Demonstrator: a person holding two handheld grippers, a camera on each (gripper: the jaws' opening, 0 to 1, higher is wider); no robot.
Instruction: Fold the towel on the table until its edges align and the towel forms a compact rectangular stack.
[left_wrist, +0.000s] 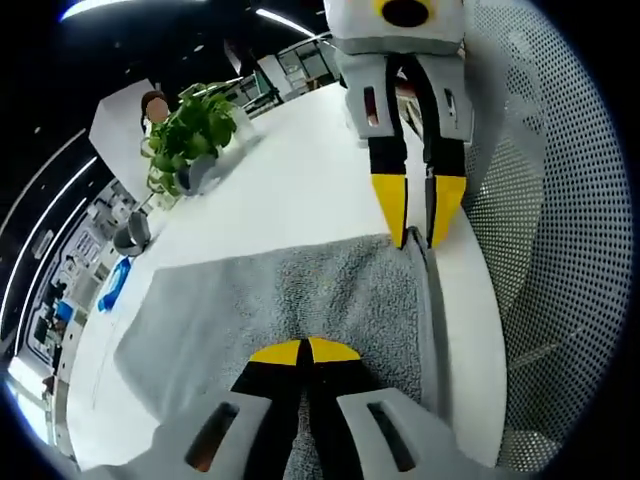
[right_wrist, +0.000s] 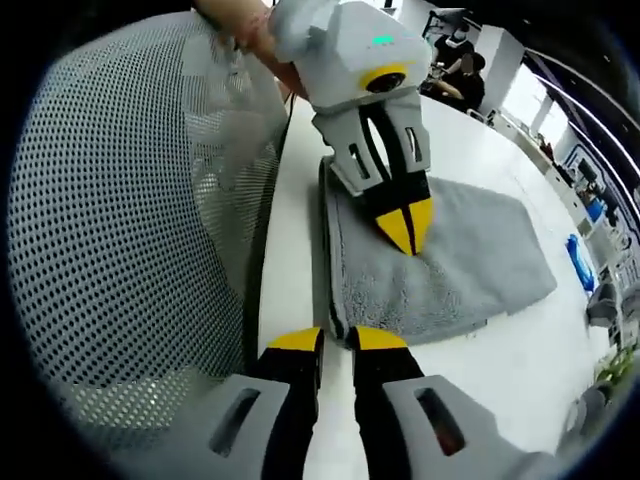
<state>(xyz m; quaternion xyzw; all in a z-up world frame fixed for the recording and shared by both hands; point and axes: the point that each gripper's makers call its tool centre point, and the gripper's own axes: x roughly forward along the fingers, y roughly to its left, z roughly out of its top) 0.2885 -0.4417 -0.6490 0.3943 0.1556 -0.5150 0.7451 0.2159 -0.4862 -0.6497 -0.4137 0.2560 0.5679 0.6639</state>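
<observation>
L tongs (left_wrist: 303, 350) closed on towel (left_wrist: 300, 290); R tongs (left_wrist: 425, 235) at corner

No text, label, brand, number or sign can be read.
</observation>
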